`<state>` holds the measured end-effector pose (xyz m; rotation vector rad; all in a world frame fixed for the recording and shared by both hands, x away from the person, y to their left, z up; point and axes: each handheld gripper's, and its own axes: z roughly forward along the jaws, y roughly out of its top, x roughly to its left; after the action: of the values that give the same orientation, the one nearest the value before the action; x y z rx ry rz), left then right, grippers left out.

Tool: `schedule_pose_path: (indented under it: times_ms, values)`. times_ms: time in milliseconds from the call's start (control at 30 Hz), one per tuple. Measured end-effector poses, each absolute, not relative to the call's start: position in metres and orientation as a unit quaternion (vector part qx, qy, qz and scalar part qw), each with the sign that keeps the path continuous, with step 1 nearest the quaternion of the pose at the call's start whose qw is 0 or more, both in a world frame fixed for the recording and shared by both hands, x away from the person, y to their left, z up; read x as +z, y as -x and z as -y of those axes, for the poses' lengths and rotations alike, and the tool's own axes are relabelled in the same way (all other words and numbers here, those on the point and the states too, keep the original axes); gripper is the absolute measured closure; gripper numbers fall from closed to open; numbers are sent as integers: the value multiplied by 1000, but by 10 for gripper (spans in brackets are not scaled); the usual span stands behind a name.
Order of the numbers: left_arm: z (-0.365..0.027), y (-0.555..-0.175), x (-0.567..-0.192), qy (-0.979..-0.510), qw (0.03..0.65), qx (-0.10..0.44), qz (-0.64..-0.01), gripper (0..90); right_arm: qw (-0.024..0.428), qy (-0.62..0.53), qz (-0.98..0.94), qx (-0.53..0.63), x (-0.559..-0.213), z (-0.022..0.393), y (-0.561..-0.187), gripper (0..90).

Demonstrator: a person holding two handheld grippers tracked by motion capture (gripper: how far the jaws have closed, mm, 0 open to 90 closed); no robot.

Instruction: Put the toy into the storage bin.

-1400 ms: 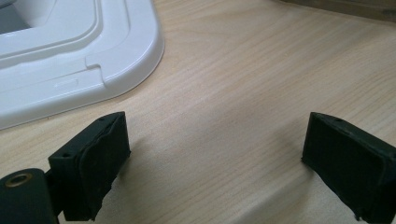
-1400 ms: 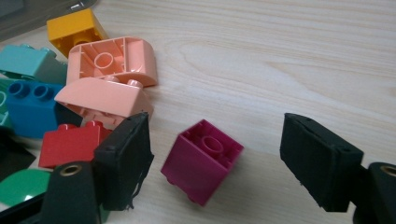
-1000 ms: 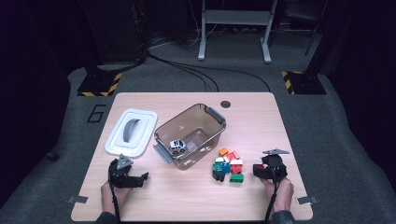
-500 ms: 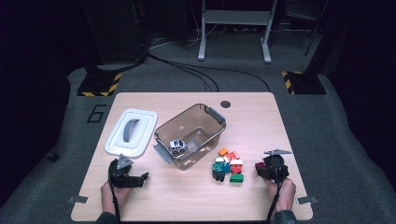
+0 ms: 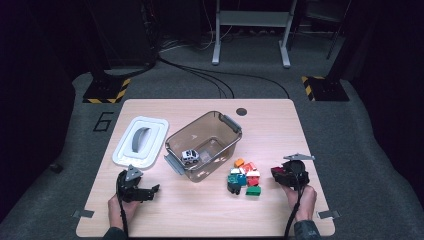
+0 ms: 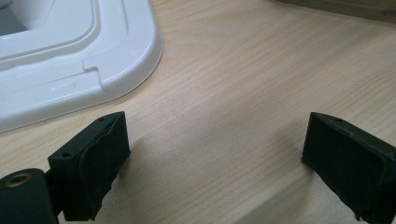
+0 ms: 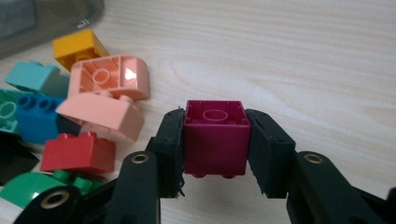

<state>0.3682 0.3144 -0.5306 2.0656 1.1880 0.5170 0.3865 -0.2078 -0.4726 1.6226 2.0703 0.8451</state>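
A: What does the right hand-held gripper point(image 7: 215, 140) have between its jaws?

B: A magenta brick point(image 7: 215, 135), pinched on two opposite side walls; it lies upside down, hollow underside up and studs toward the surface point(image 5: 210, 210); those jaws have just been closing, and now the pads press on it.

A: And where does it sit on the surface?

B: At the right, near the front edge, just right of the pile of loose bricks point(image 5: 244, 176); in the high view the magenta brick point(image 5: 278, 173) shows at the front of the right hand-held gripper point(image 5: 280, 175).

A: Where would it go from there?

B: My guess is the clear bin point(image 5: 202, 145), which stands open mid-surface with a toy car point(image 5: 189, 156) inside; from the held brick it lies up and to the left in the high view, beyond the pile; so the carry has to rise over the pile and clear the bin's near wall; the brick is almost cubic, so it has no long axis to fuss over.

A: Which hand is better placed?

B: The right one, since it already holds the brick and is nearer the pile; the left hand-held gripper point(image 5: 150, 191) rests at the front left with jaws spread wide over bare wood and nothing between them; the white lid point(image 6: 70, 56) lies just beyond it, flat on the surface, left of the bin.
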Motion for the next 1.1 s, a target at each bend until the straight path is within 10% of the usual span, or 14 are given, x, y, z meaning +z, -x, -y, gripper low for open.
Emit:
schedule_pose_path:
  times_ms: [1100]
  values:
    - [-314, -370, -531, -795, 348, 198, -456, 74, 184, -525, -756, 345, -427, 177, -439, 589]
